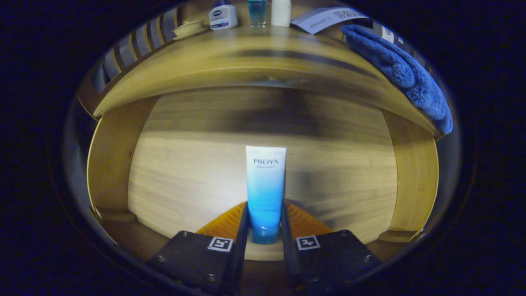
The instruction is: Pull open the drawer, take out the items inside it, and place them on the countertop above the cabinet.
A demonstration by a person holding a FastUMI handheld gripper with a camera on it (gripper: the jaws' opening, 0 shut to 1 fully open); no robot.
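Note:
A blue-and-white cosmetic tube (265,185) stands up between my two fingers, its cap end down near their base. My gripper (265,211) is shut on the tube, both fingers pressing its lower sides. Below and behind the tube lies the open wooden drawer (111,164), its pale floor and two side walls showing. Above the drawer runs the wooden countertop (246,57) of the cabinet.
On the countertop's far side stand a white jar with a blue lid (223,15), a clear blue bottle (257,11) and a white bottle (281,11). A small dish (189,28) sits left of them. A blue towel (404,72) drapes over the countertop's right end, beside a paper sheet (324,17).

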